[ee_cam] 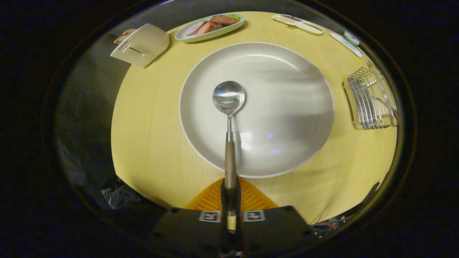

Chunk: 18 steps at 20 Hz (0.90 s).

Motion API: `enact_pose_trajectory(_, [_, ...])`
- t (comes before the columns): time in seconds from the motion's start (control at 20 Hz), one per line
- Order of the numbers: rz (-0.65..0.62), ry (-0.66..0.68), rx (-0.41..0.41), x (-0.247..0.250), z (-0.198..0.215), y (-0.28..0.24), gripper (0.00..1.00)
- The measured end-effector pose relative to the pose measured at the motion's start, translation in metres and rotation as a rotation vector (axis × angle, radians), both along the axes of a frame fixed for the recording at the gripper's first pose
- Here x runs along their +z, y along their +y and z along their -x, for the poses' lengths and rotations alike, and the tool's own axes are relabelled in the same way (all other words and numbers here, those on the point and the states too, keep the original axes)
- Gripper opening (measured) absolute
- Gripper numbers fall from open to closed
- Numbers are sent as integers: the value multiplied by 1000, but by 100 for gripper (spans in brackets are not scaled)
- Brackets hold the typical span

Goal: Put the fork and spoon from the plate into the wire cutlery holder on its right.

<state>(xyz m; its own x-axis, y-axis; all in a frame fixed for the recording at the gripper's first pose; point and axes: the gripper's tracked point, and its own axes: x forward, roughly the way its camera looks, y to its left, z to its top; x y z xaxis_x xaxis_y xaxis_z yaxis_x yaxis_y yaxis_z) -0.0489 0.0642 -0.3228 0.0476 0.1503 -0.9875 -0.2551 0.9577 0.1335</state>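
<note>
My gripper (230,193) is shut on the wooden handle of the spoon (228,107), both fingers pressing on it. The spoon points straight ahead, its round steel bowl over the middle of the big white plate (304,71), which holds nothing else. Whether the spoon's bowl touches the plate or hangs above it I cannot tell. The wire cutlery holder (371,100) stands on the yellow round table to the plate's right, near the table edge. Something thin lies inside it, perhaps the fork's handle.
Beyond the plate lies an oval dish of sliced meat (211,25). A cream box (141,44) sits beyond the plate to the left at the table edge. Flat white packets (297,23) lie beyond the plate to the right. An orange ribbed mat (251,199) lies under my fingers.
</note>
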Motion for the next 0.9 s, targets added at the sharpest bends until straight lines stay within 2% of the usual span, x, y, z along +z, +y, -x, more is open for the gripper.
enact_pose_trajectory(0.1, [-2,-9,3,5,1,0,6])
enact_pose_trajectory(0.45, [-62,-48,-25,34,0,-5,6])
enact_pose_trajectory(0.7, [-104,-85,-86,71,-2,-20,6])
enact_pose_trajectory(0.9, [-99,-129,-135,104,-12,-52,6])
